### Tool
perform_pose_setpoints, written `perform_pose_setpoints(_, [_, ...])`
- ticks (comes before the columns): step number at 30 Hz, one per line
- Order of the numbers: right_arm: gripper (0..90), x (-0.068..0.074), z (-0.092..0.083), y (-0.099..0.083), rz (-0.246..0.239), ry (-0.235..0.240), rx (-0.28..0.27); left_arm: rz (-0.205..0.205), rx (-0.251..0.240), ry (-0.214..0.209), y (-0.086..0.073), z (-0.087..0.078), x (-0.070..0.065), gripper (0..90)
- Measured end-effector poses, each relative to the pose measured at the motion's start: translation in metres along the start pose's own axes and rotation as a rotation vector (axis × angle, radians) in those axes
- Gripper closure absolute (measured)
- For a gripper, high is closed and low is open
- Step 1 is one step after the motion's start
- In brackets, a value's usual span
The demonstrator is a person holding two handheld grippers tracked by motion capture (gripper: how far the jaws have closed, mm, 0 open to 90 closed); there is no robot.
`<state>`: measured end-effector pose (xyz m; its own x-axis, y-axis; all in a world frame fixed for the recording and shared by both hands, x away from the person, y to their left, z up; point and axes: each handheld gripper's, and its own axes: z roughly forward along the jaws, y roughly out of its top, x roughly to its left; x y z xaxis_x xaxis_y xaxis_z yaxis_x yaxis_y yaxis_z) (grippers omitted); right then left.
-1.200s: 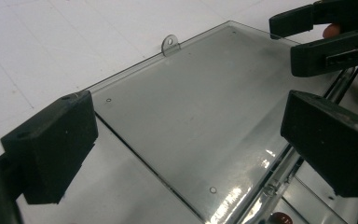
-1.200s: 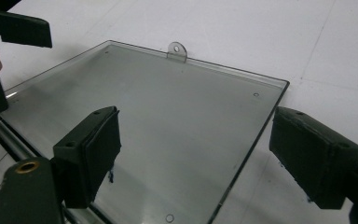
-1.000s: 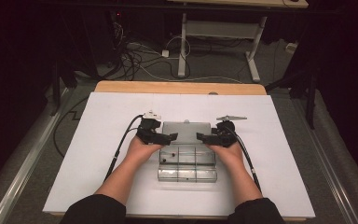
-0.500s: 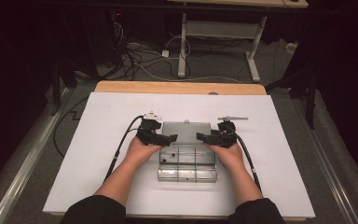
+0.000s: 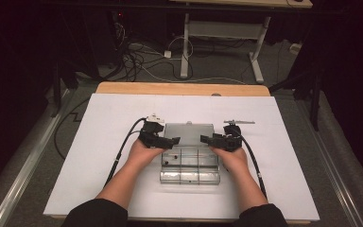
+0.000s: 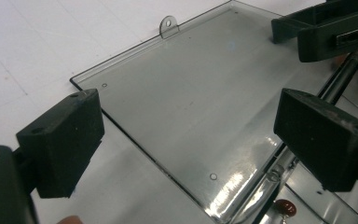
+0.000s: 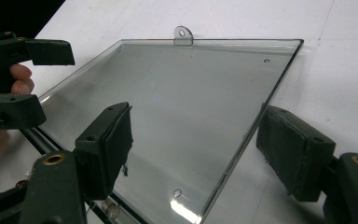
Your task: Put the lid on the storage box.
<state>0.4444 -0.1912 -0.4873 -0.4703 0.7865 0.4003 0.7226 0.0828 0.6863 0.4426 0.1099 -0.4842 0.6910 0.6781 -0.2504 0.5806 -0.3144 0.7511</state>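
A clear plastic compartment box [image 5: 189, 166] lies on the white table with its lid [image 5: 189, 133] folded flat away from the person. My left gripper [image 5: 172, 141] reaches in from the lid's left side. In the left gripper view its jaws [image 6: 191, 135] stand wide apart over the lid [image 6: 177, 93], so it is open. My right gripper [image 5: 207, 140] comes from the right. Its jaws [image 7: 198, 151] have just been closing; the lid's [image 7: 182, 93] side edge lies between them, and the pads are clear of it. A small red part [image 6: 286, 207] sits in a compartment.
The white table top [image 5: 99, 142] spreads around the box, with a wooden strip [image 5: 179, 89] along its far edge. Gripper cables [image 5: 123, 151] trail back beside the forearms. Beyond the table are floor cables [image 5: 142, 61] and a desk frame [image 5: 217, 33].
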Motion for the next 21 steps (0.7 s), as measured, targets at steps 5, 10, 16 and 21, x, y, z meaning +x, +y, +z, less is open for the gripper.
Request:
perform_pose_setpoints(5, [34.1, 0.005, -0.006, -0.002, -0.058, -0.018, -0.047, -0.011, 0.000, 0.006, -0.001, -0.002, 0.001, 7.6])
perform_pose_setpoints(10, [42.4, 0.011, -0.016, -0.003, -0.137, -0.051, -0.092, -0.010, -0.008, -0.018, -0.003, -0.004, 0.000, 15.3])
perform_pose_setpoints(16, [51.6, 0.020, -0.027, -0.006, -0.221, -0.102, -0.133, 0.011, -0.038, -0.018, -0.002, -0.009, -0.004, 26.5])
perform_pose_setpoints(21, [62.6, 0.024, -0.037, -0.009, -0.271, -0.127, -0.170, 0.024, -0.084, -0.023, -0.005, -0.019, -0.003, 41.9])
